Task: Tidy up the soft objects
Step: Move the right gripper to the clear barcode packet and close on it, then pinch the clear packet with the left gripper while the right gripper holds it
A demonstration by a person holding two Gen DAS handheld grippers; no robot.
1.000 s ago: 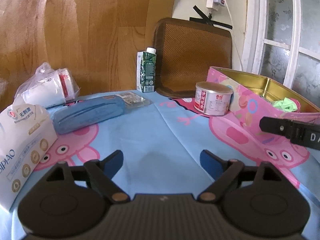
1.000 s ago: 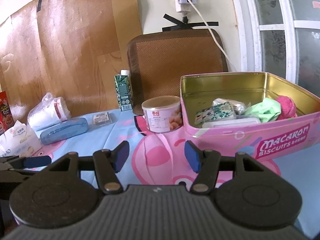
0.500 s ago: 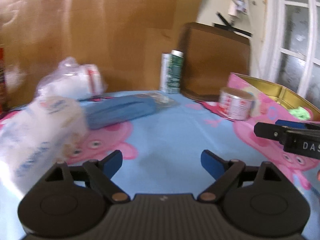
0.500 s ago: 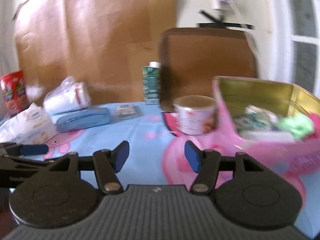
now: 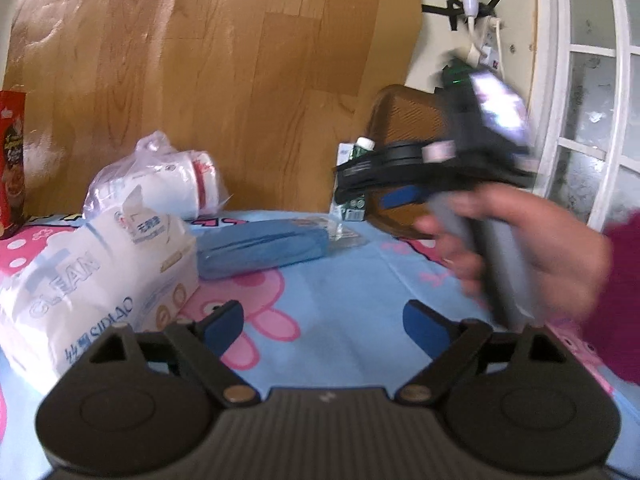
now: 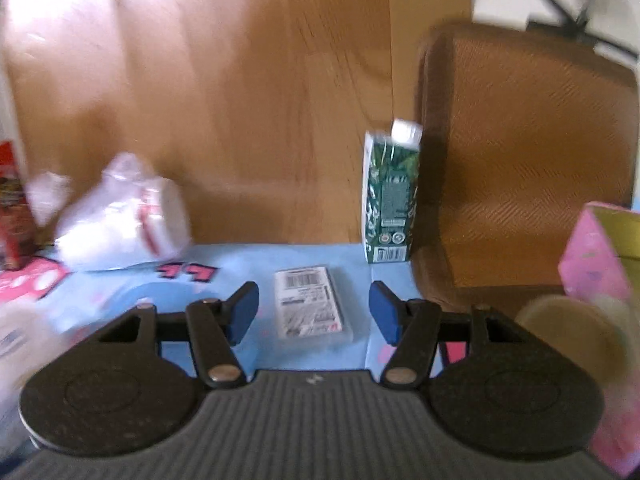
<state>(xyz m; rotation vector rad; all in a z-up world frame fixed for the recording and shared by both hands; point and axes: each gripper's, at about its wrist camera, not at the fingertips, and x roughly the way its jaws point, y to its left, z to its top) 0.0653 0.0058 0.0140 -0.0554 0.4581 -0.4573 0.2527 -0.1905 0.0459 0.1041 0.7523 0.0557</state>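
Only the left view shows the tissue pack (image 5: pixel 100 276); both grippers' jaws apart (nothing between).

A wood-grain brown wall panel (image 5: pixel 224 80) is filling the background behind the table. To its right, a cream plaster wall (image 5: pixel 516 20) is carrying strips of black tape (image 5: pixel 444 10) and a white power cable (image 5: pixel 472 8). A white-framed window with frosted panes (image 5: pixel 592 120) is letting in daylight. A brown woven chair back (image 6: pixel 528 168) is standing against the wall.
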